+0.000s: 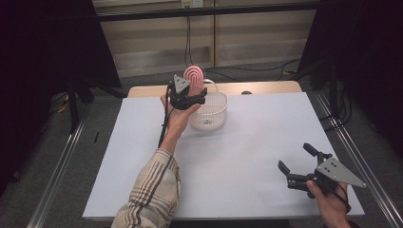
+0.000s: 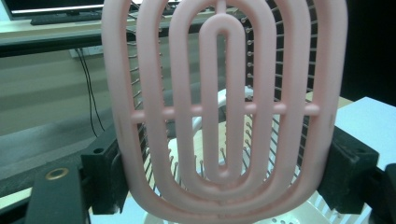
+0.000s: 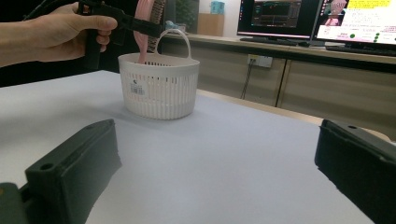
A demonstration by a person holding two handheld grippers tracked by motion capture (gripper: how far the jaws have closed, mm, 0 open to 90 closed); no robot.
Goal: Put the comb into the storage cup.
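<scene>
White desk [image 1: 237,156] w/ a white slotted basket [image 1: 209,111] near its far edge. Left claw [image 1: 192,97], just above the basket's left rim, pinches a pink oval brush [image 1: 194,74] by its sides; brush stands upright over the basket, bristles facing away from the left gripper view's camera. Right claw [image 1: 297,164] rests well apart from the basket, at the desk's near right corner, jaws spread, nothing btwn them.
</scene>
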